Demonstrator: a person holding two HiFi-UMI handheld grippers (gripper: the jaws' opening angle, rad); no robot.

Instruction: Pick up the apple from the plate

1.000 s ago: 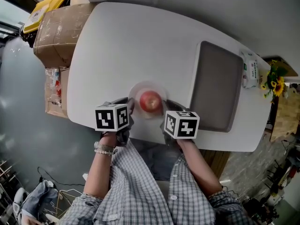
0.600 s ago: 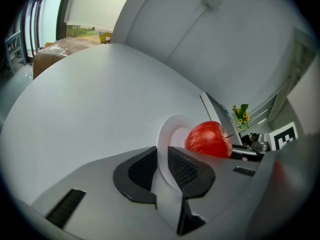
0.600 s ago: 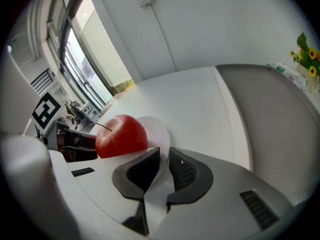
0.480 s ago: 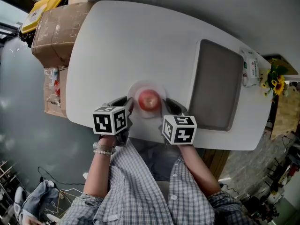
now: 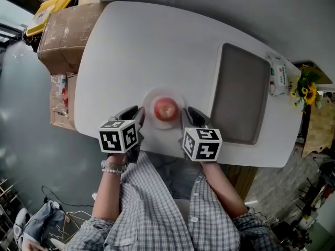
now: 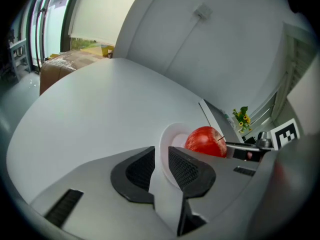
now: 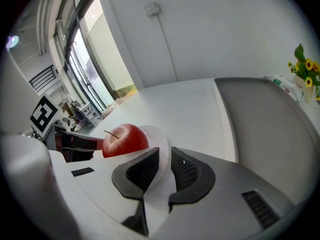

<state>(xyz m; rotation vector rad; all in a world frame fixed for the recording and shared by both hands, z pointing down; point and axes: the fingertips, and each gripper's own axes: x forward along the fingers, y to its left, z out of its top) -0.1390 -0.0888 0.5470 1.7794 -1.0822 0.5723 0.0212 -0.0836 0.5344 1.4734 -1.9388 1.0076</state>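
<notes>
The left gripper (image 5: 134,114) sits just beside the left rim of the plate. Its jaws are drawn almost together, with only a thin slit between them and nothing in it. The red apple (image 5: 165,109) stands stem-up in the middle of the small white plate (image 5: 148,99), near the front edge of the white table (image 5: 157,51). The right gripper (image 5: 191,114) sits just beside the plate's right rim, its jaws likewise nearly pressed together and empty. Neither slit looks wide enough for the apple. Whichever gripper takes it should probably spread wide first, then come in above the rim at the fruit's broadest part. It can then close gently and lift straight up so the plate does not drag along.
</notes>
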